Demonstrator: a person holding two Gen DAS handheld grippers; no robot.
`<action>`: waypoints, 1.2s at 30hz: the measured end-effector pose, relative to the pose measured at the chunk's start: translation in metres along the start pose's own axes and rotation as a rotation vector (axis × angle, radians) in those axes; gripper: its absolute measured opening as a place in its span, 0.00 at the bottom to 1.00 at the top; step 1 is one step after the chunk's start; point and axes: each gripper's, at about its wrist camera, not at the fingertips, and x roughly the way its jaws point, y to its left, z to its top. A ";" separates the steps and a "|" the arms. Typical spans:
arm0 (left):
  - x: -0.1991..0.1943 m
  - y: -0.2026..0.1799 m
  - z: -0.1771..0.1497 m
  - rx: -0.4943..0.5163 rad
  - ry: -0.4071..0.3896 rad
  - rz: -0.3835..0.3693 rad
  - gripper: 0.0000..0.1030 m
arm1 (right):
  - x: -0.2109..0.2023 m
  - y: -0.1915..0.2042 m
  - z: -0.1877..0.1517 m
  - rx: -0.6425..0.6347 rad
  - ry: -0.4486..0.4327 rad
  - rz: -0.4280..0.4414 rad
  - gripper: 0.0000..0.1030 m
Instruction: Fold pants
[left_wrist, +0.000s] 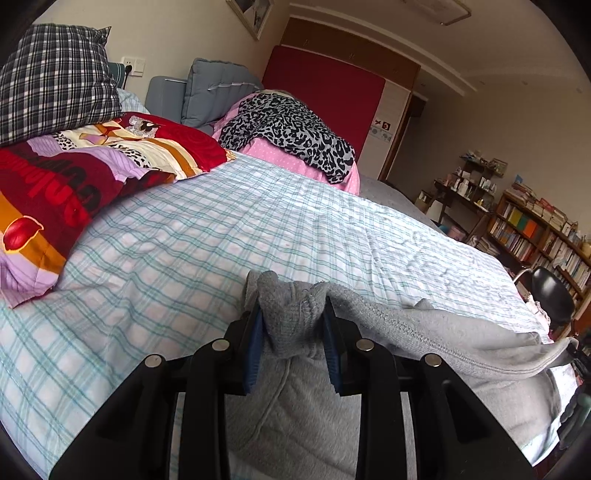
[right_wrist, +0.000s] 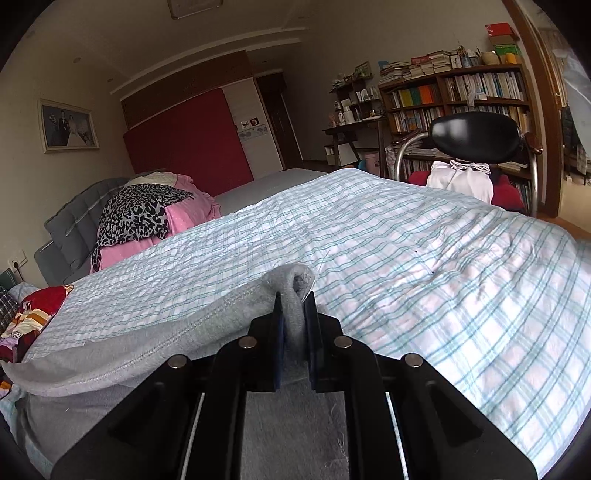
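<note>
Your left gripper (left_wrist: 293, 314) is clamped on a thick bunch of the grey pants (left_wrist: 424, 332), and your right gripper (right_wrist: 295, 314) is pinched nearly closed on a thinner roll of the same cloth. The stitched edge runs taut between your two grips, lifted just above the checked bedspread (right_wrist: 424, 258), with the rest of the garment hanging toward you beneath the tools. So its long axis probably lies from you outward, though the far end is out of view. Neither hand is nearer; carry both forward together over the open bed ahead
</note>
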 end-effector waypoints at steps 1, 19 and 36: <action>-0.005 0.002 -0.005 -0.003 -0.001 -0.005 0.28 | -0.006 -0.003 -0.007 0.013 -0.003 0.000 0.09; -0.026 0.014 -0.053 0.051 0.075 0.106 0.60 | -0.052 -0.034 -0.056 0.121 -0.020 -0.087 0.47; -0.023 0.025 -0.051 -0.068 0.091 0.112 0.71 | -0.049 -0.035 -0.074 0.452 0.109 0.263 0.49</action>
